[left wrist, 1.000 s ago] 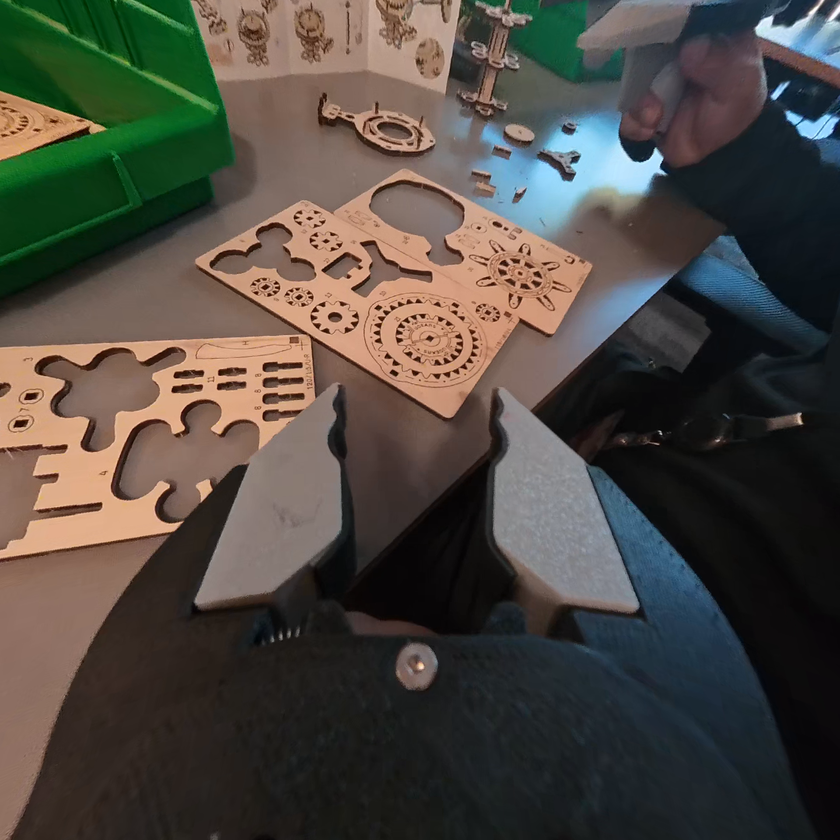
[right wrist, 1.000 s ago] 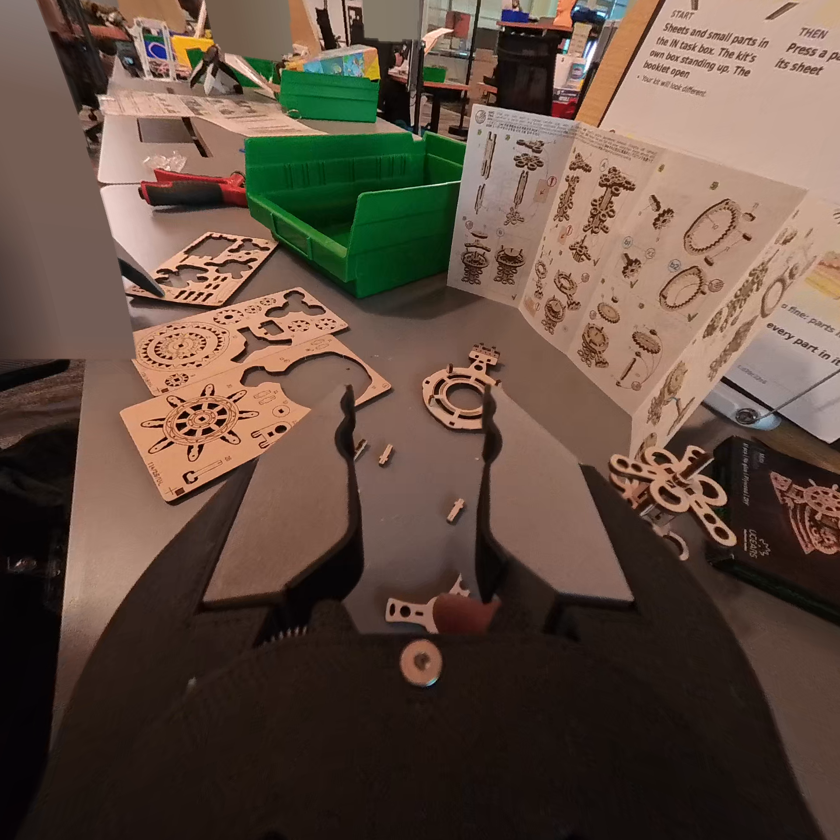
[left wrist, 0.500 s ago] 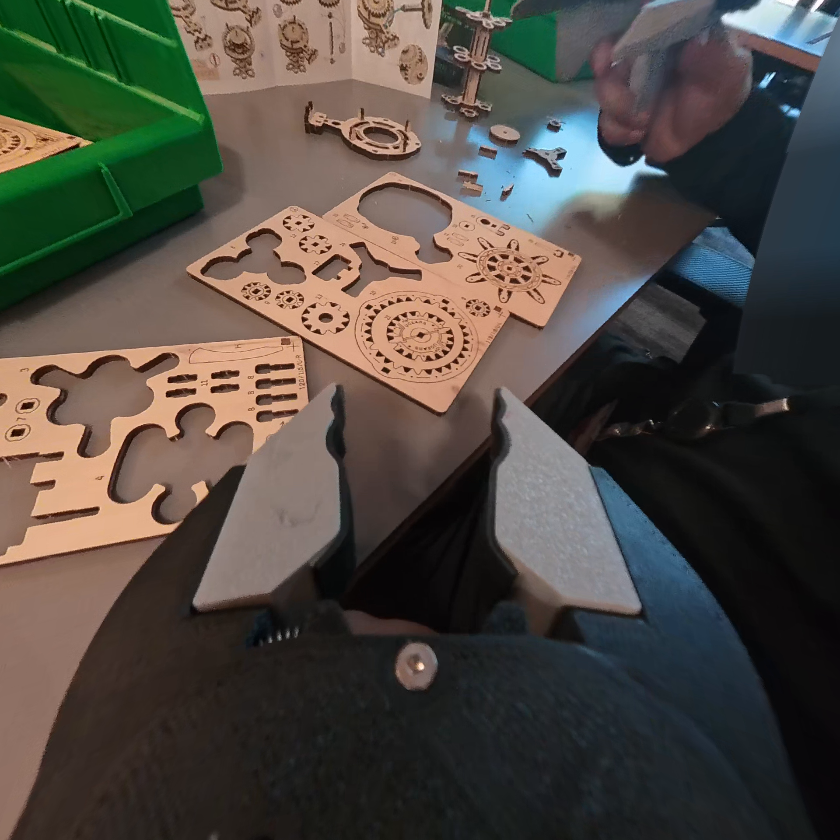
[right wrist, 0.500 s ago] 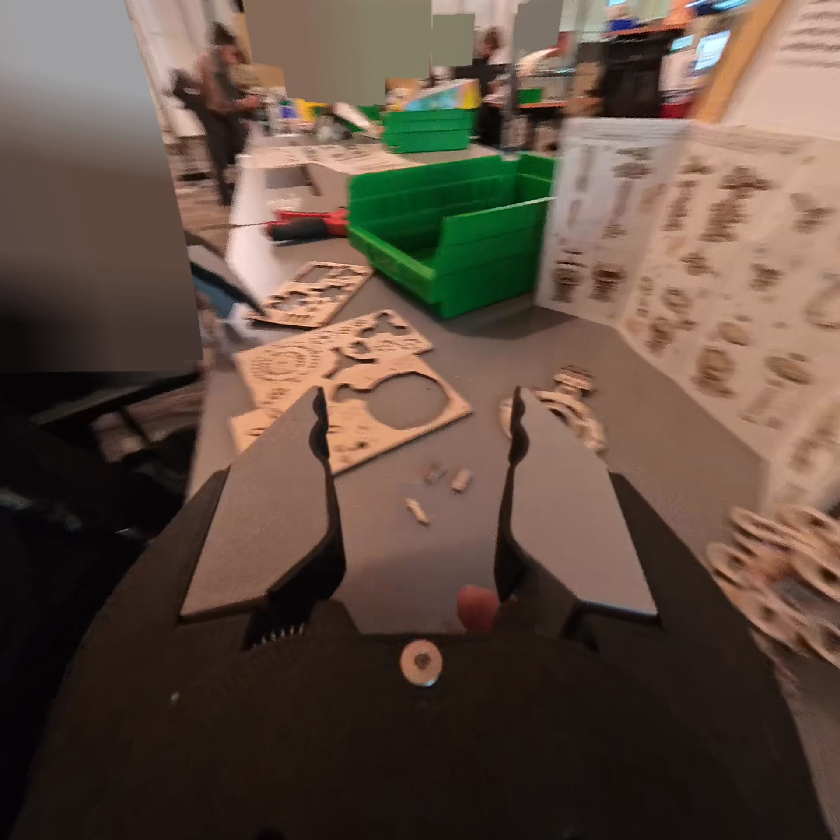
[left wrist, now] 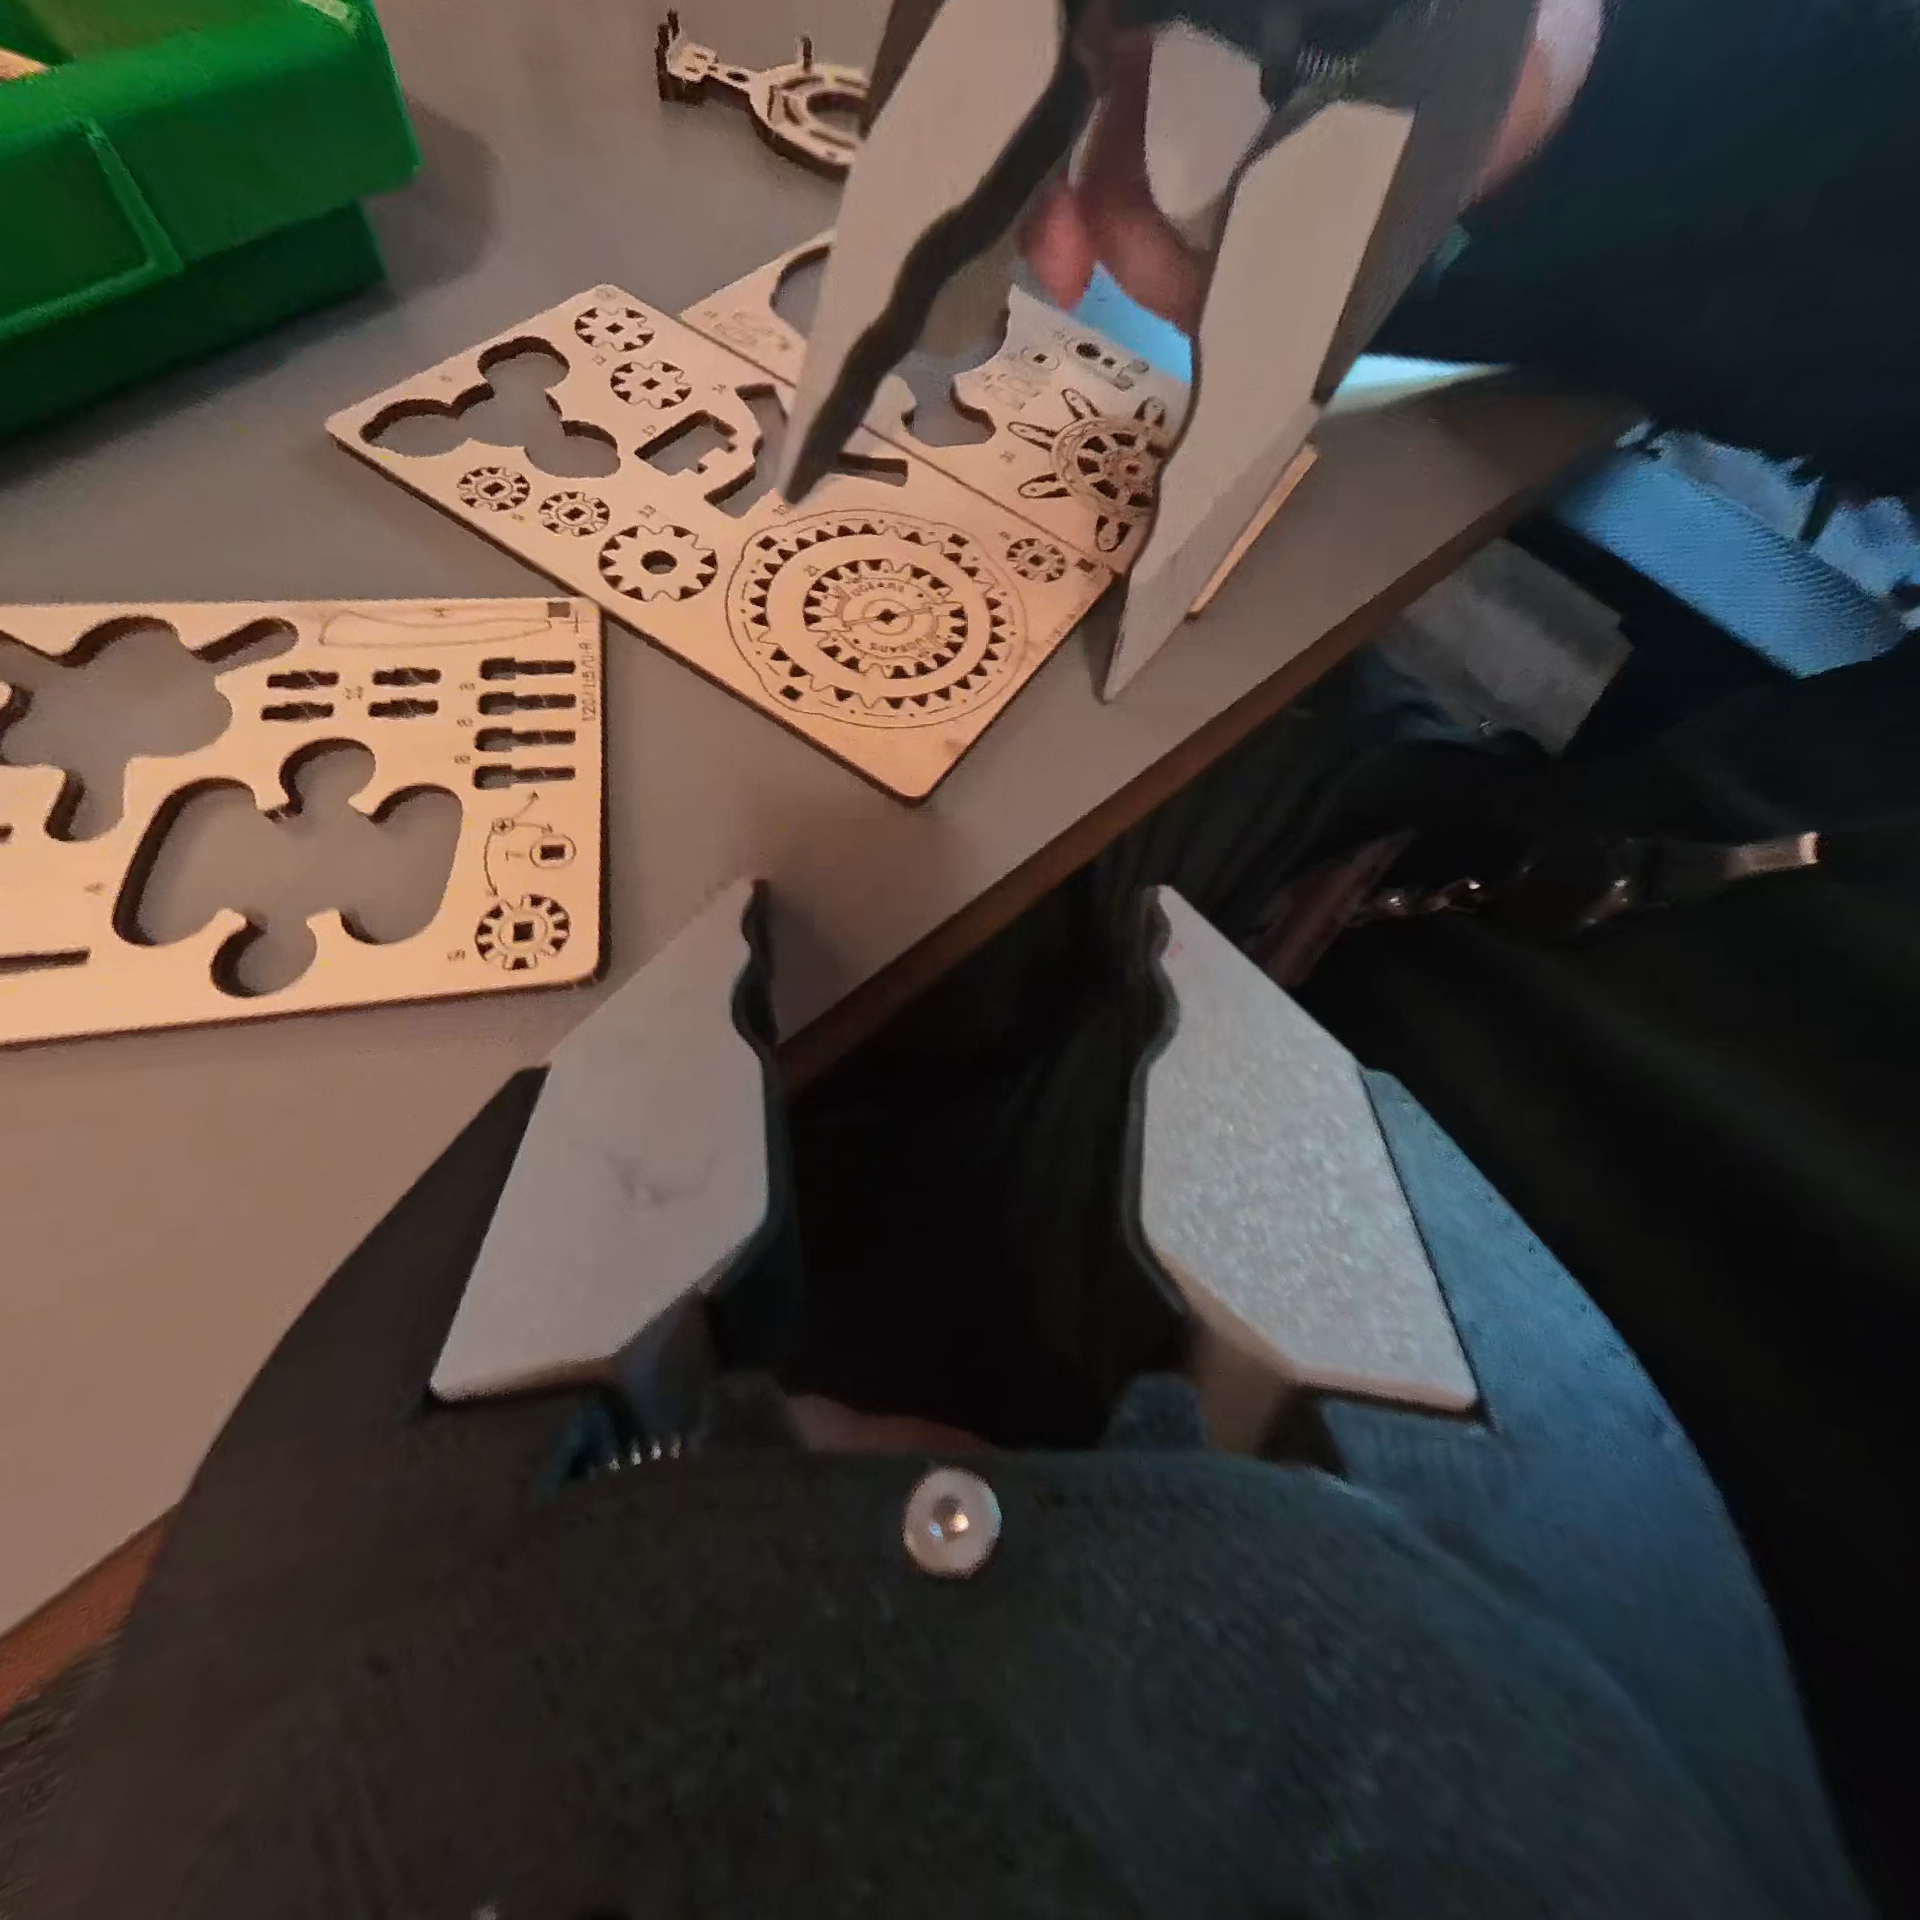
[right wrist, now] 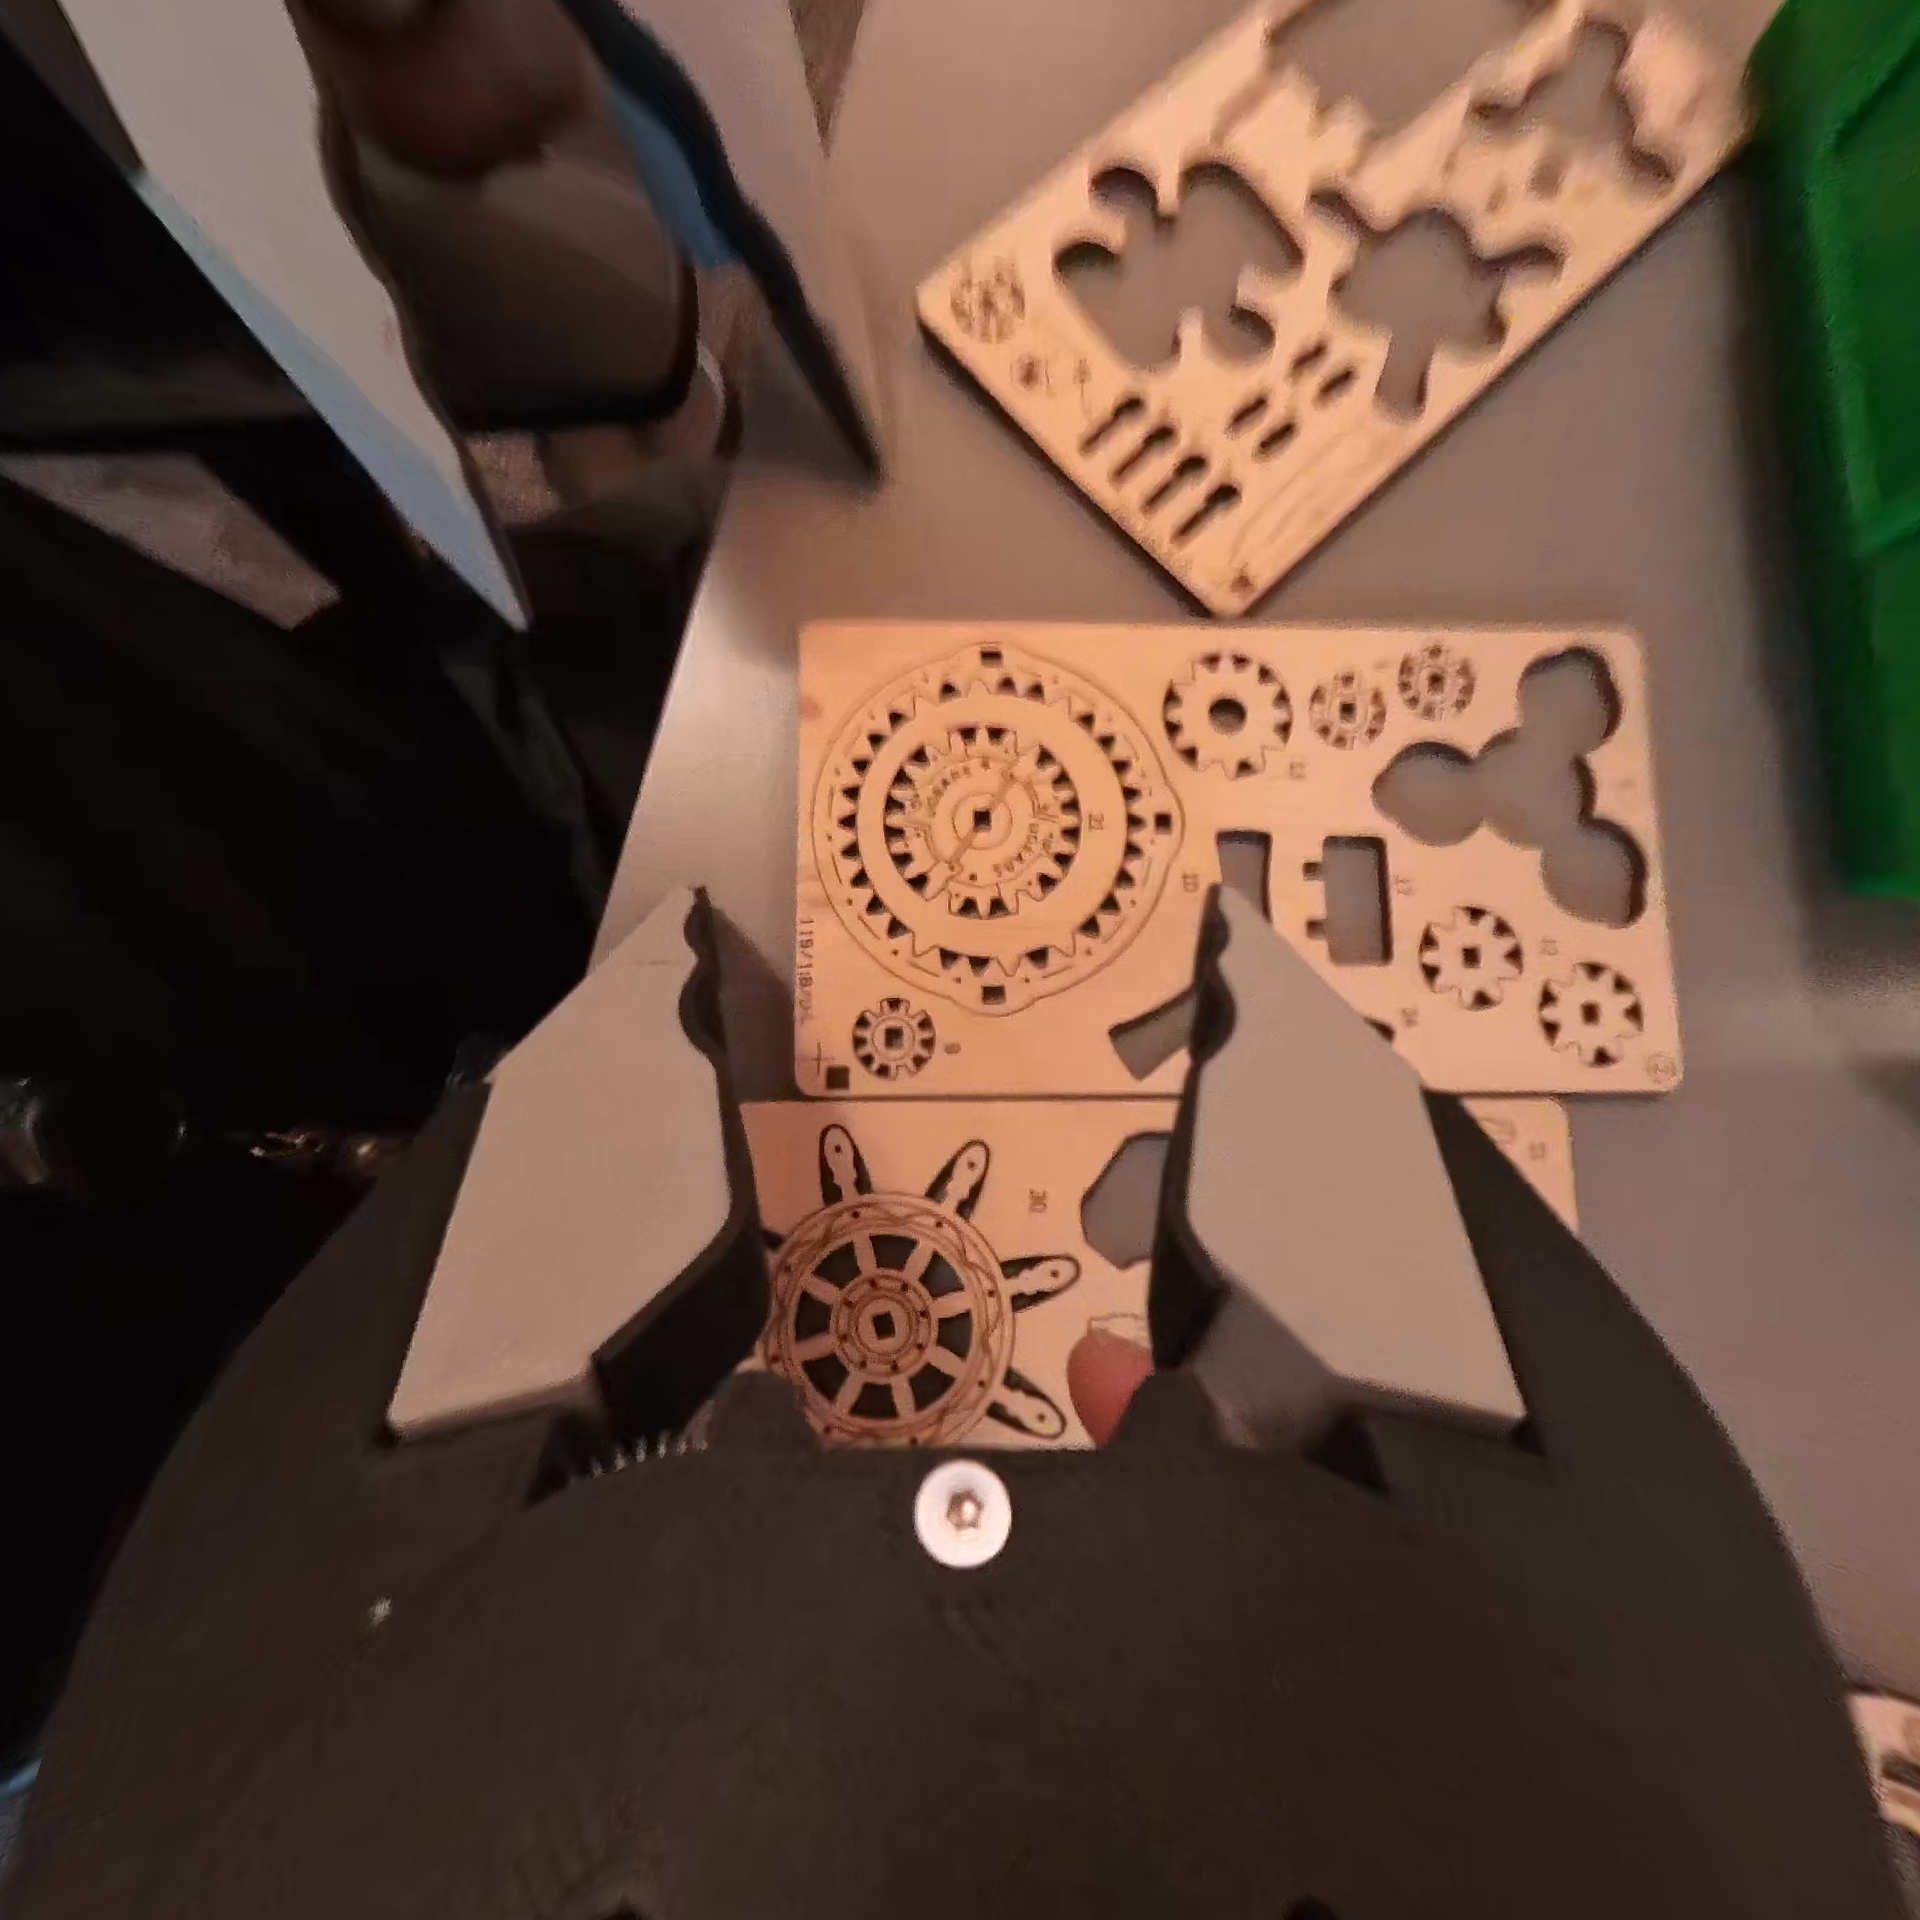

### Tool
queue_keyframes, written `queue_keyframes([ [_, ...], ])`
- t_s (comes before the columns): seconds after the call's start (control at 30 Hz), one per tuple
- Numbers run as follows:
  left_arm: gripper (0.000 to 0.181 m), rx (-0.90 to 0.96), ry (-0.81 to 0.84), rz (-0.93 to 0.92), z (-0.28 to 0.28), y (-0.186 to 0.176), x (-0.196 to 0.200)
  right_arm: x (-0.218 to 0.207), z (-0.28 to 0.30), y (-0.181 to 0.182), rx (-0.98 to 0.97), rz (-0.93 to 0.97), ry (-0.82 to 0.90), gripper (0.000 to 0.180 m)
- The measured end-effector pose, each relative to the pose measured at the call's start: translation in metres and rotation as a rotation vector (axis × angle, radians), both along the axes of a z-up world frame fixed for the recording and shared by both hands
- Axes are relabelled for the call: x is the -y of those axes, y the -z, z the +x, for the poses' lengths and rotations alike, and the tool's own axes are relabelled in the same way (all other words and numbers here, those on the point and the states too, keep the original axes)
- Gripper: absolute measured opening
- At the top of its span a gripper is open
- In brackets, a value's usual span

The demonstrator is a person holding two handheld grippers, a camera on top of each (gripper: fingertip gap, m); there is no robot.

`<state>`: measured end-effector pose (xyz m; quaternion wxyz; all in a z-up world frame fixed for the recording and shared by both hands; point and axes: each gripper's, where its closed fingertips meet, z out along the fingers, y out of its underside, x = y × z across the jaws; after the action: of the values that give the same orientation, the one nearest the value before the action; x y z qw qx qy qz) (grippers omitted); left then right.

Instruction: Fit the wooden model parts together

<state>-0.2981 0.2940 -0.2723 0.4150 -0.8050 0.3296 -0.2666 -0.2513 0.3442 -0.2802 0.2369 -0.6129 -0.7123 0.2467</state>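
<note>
right hand-held gripper (right wrist: 951, 935), spread and empty, hovers over the ship-wheel sheet (right wrist: 997, 1226) at the counter (left wrist: 260, 1195) edge; gear sheet (right wrist: 1226, 852) at twelve o'clock. straddle the wheel squarely before pinching. left hand-held gripper (left wrist: 951, 940) waits spread.

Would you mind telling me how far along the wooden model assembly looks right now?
Done: several parts are punched out, judging by the holes in the three sheets, e.g. the gear sheet. A ring part lies loose. In hand: nothing. The right gripper hovers open over the wheel sheet; the left gripper is open. Left: gears and wheel remain unpunched.
</note>
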Motion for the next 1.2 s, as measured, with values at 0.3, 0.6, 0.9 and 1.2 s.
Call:
queue_keyframes([
  [0.3, 0.061, 0.133, 0.032, -0.085, 0.017, -0.005, 0.013, 0.045, 0.007, -0.003, -0.055, -0.069, -0.159, 0.071],
  [0.6, 0.057, 0.333, 0.180, -0.421, 0.037, 0.002, 0.054, 0.077, 0.020, -0.008, -0.068, -0.190, -0.286, 0.061],
  [0.9, 0.003, 0.586, 0.111, -0.493, 0.054, -0.003, 0.039, 0.090, 0.027, -0.027, -0.131, -0.242, -0.355, 0.058],
  [1.2, 0.000, 0.489, 0.128, -0.426, 0.055, -0.019, 0.038, -0.030, 0.030, -0.103, -0.490, -0.117, 0.150, 0.066],
])
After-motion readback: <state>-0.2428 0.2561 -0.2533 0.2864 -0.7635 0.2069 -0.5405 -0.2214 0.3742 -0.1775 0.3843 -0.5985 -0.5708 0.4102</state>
